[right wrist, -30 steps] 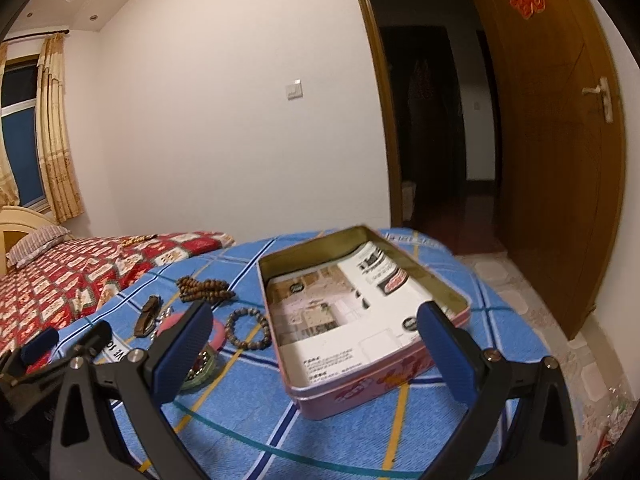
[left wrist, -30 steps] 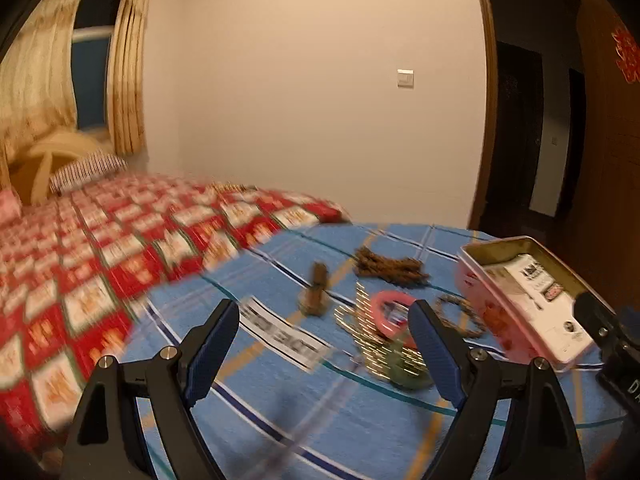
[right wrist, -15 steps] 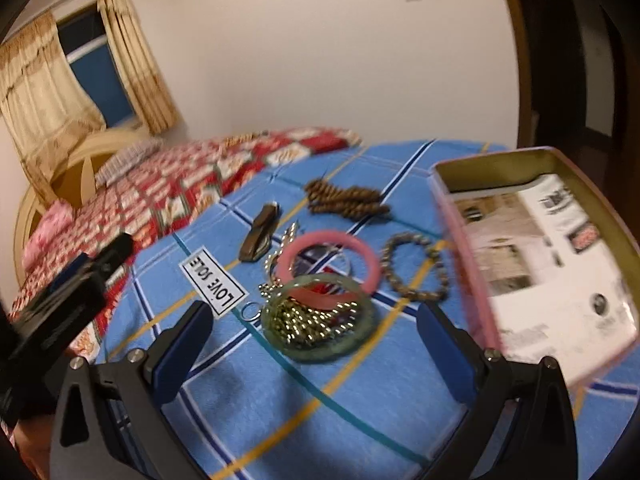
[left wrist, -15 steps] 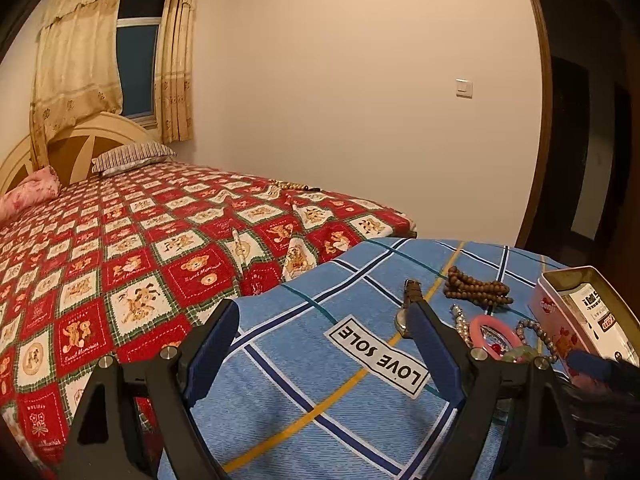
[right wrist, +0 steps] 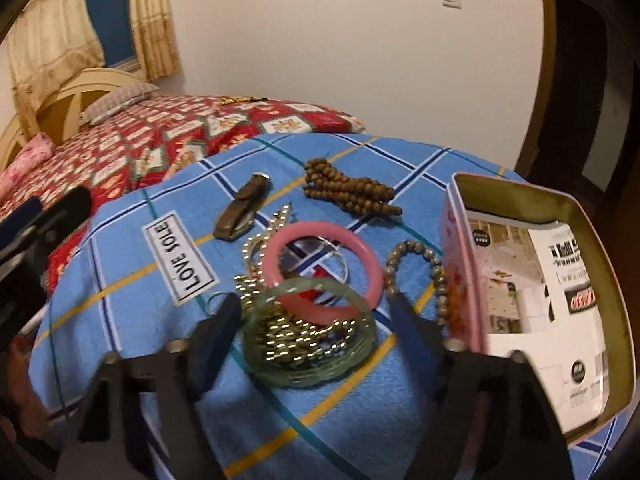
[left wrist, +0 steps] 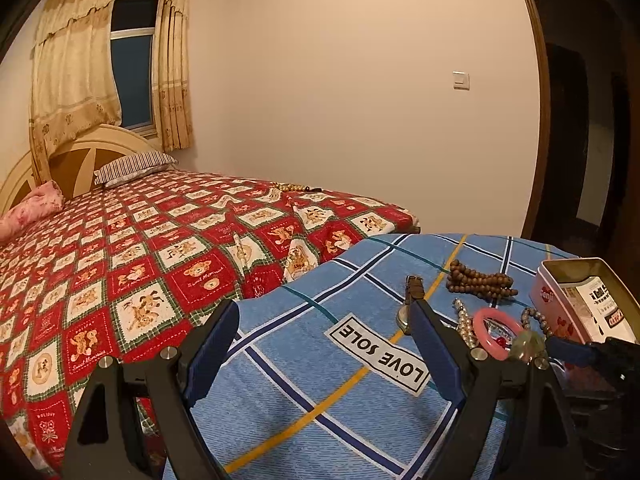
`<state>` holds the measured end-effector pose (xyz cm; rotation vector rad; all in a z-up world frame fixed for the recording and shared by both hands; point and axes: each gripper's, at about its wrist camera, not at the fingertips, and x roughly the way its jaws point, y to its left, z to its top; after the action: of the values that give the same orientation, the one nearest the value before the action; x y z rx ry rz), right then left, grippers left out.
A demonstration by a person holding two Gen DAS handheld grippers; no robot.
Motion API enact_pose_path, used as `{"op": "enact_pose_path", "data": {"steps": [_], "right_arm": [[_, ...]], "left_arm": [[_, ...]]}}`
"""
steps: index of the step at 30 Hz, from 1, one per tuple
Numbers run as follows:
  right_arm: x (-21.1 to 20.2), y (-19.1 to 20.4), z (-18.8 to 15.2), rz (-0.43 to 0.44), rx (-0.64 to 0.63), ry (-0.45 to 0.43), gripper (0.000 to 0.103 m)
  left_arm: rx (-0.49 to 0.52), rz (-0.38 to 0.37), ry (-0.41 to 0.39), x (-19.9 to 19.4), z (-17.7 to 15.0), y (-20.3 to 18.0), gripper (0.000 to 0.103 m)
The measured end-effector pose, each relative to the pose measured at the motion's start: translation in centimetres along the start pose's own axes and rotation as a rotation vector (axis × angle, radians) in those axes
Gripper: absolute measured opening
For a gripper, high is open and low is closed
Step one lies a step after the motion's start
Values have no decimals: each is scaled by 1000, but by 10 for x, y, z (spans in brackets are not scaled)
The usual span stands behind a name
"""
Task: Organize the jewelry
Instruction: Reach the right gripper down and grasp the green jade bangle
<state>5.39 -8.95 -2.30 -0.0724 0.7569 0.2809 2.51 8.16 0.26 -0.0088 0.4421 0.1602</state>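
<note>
Here, the round green glass bangle is flanked by the right gripper, fingers apart; the left gripper is held apart too, near the blue checked cloth edge.

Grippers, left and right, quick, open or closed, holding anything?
Left gripper: open, holding nothing.
Right gripper: open, holding nothing; its fingers flank the translucent green bangle.

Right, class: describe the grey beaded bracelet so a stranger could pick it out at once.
Find the open pink metal tin on the blue checked cloth. Just left of its wall lies the grey beaded bracelet, beside the pink plastic bangle. Unlike the heaped brown wooden beads, it forms one open loop.
</note>
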Motion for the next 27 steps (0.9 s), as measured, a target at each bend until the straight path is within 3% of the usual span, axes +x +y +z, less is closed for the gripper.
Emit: {"op": "enact_pose_path", "data": {"steps": [3, 6, 7, 14, 16, 18, 20, 23, 26, 27], "right_arm": [[-10, -7, -5, 34, 23, -24, 35], [-19, -20, -9, 81, 83, -50, 17], [-22, -23, -11, 90, 98, -58, 16], [-47, -23, -18, 194, 135, -140, 15], [-48, -19, -21, 214, 146, -137, 21], [-46, -14, -25, 226, 152, -118, 59], [-47, -6, -26, 180, 112, -117, 66], [-38, 0, -23, 149, 74, -79, 64], [-33, 14, -19, 146, 1, -59, 42], [-32, 17, -19, 134, -23, -55, 40]], "left_arm": [[12, 5, -1, -1, 0, -2, 86], [26, 10, -3, -1, -1, -5, 86], [30, 11, -4, -1, -1, -5, 86], [22, 7, -6, -1, 0, -4, 86], [13, 4, -7, -1, 0, -2, 86], [10, 3, -4, -1, 1, -2, 86], [10, 1, -5, -1, 1, -2, 86], [11, -3, -11, -2, 0, -2, 86], [11, -5, -11, -2, 0, -2, 86], [9, -5, -12, -3, 1, -2, 86]]}}
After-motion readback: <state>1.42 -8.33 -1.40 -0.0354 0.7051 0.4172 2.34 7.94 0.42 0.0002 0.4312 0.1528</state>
